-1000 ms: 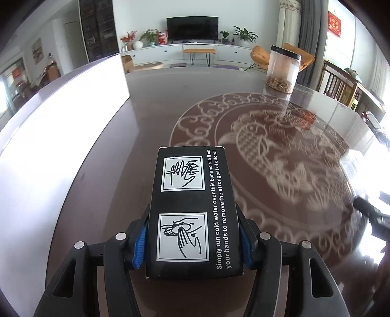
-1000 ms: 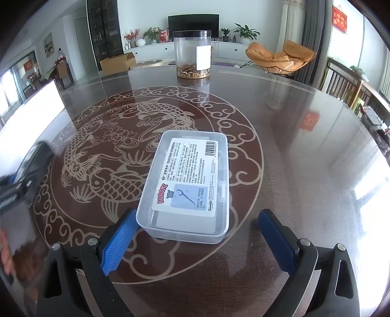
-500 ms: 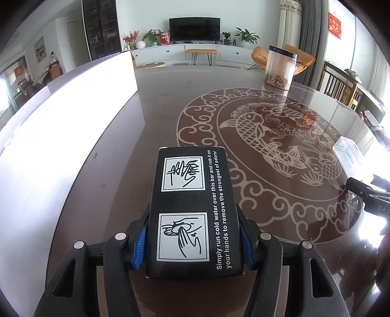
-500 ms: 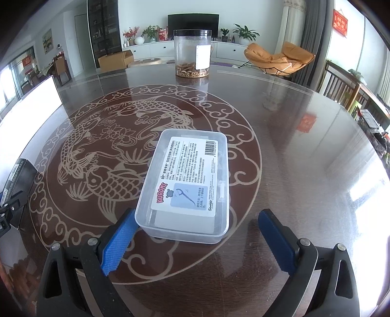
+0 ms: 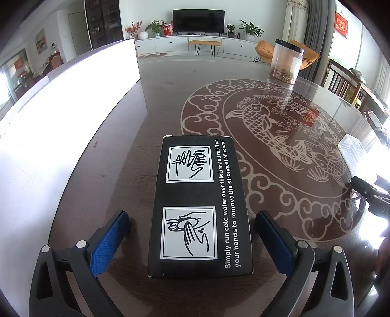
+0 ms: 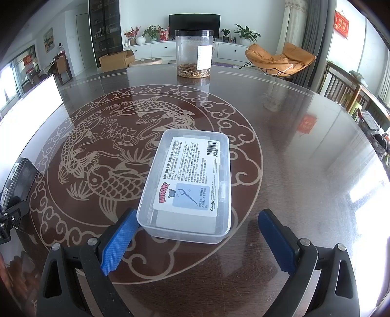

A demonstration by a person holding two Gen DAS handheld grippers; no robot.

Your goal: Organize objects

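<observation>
Home living room: television, lounge chair.

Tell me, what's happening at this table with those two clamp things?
A person is tidying objects with a hand-held gripper in each hand. The left hand-held gripper is open around a black box lying flat on the table, its blue pads clear of the box's sides. The right hand-held gripper is open too, reaching around the near end of a clear plastic box. A clear jar stands farther back.

Clear floss box between spread fingers, perhaps touching
</observation>
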